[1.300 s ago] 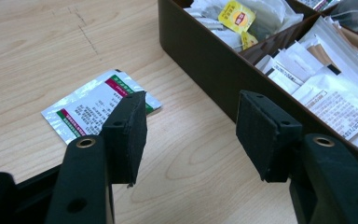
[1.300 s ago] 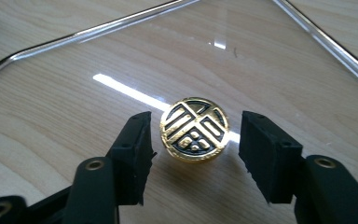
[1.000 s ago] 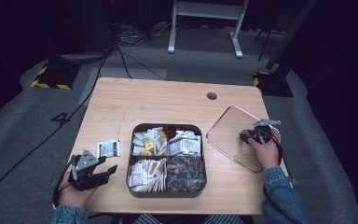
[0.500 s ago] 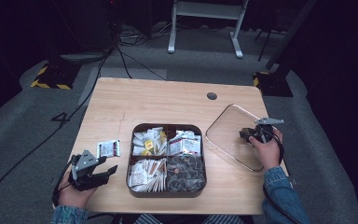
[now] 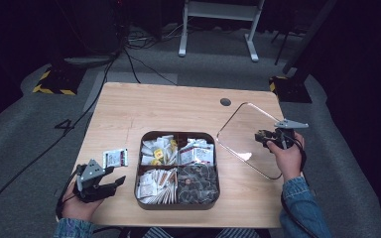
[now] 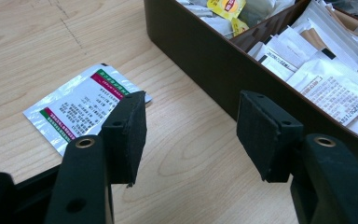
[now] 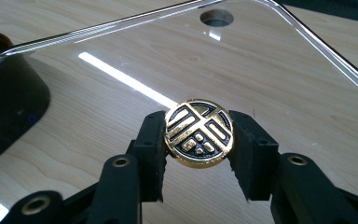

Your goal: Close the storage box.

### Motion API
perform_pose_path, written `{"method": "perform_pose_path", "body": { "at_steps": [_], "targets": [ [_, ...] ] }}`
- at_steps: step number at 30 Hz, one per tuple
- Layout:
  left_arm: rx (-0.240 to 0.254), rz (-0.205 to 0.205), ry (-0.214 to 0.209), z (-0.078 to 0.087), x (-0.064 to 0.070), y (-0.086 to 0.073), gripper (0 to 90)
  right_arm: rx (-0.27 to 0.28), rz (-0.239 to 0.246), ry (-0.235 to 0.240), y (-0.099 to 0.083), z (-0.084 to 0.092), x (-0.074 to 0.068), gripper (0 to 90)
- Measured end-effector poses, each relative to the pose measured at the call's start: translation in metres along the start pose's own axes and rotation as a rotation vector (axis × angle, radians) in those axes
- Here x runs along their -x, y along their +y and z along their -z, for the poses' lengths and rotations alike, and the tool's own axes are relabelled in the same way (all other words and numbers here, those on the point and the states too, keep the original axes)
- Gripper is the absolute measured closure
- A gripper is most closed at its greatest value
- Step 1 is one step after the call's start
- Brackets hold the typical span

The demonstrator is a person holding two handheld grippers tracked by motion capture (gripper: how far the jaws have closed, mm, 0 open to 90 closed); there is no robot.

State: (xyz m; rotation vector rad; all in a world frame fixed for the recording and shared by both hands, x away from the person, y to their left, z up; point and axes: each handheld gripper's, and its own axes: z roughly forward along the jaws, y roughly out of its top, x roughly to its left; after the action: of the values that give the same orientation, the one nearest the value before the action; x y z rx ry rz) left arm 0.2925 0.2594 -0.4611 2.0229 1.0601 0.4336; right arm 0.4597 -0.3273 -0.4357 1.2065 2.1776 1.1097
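The right gripper (image 7: 199, 154) is clamped on the round gold-and-black knob (image 7: 198, 138) of a clear lid (image 5: 250, 136), which it holds tilted above the right side of the desk (image 5: 178, 106), just beside the open brown box (image 5: 178, 202) of sachets. The lid looks like rigid transparent plastic or glass: stiff, fairly light, smooth and glossy, and likely to crack or chip if it knocks the box rim. The knob is the sensible place to hold it, since the flat pane offers no purchase, but the metal disc is slick and round, so the lid could swivel between the pads. In the high view the pane is a rounded square with no marked long axis; its near edge dips toward the person and its far corner points up and away, toward the desk's cable hole (image 5: 225, 101). The left gripper (image 6: 191, 135) hovers with jaws apart and nothing between them, low over the desk beside a loose sachet (image 6: 81, 109) and the box wall.
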Motion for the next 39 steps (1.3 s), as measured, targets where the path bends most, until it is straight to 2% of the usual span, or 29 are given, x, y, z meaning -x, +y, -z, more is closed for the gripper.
{"method": "perform_pose_path", "body": {
  "at_steps": [9, 20, 29, 34, 39],
  "targets": [
    [-0.006, -0.004, 0.001, -0.002, -0.001, 0.000, 43.0, 0.027, -0.004, 0.020, 0.008, 0.014, -0.002, 58.3],
    [-0.007, 0.000, 0.007, 0.000, -0.001, -0.001, 43.0, 0.048, 0.008, 0.042, 0.020, 0.024, -0.013, 58.3],
    [0.007, 0.015, 0.010, 0.001, -0.001, -0.006, 42.2, 0.068, 0.064, 0.108, 0.034, 0.028, -0.030, 58.3],
    [0.008, 0.026, 0.014, 0.006, 0.001, -0.010, 42.2, 0.075, 0.123, 0.167, 0.048, 0.027, -0.051, 58.3],
    [-0.003, 0.026, 0.018, 0.007, 0.005, -0.013, 42.1, 0.082, 0.146, 0.223, 0.055, 0.024, -0.065, 58.3]
  ]
}}
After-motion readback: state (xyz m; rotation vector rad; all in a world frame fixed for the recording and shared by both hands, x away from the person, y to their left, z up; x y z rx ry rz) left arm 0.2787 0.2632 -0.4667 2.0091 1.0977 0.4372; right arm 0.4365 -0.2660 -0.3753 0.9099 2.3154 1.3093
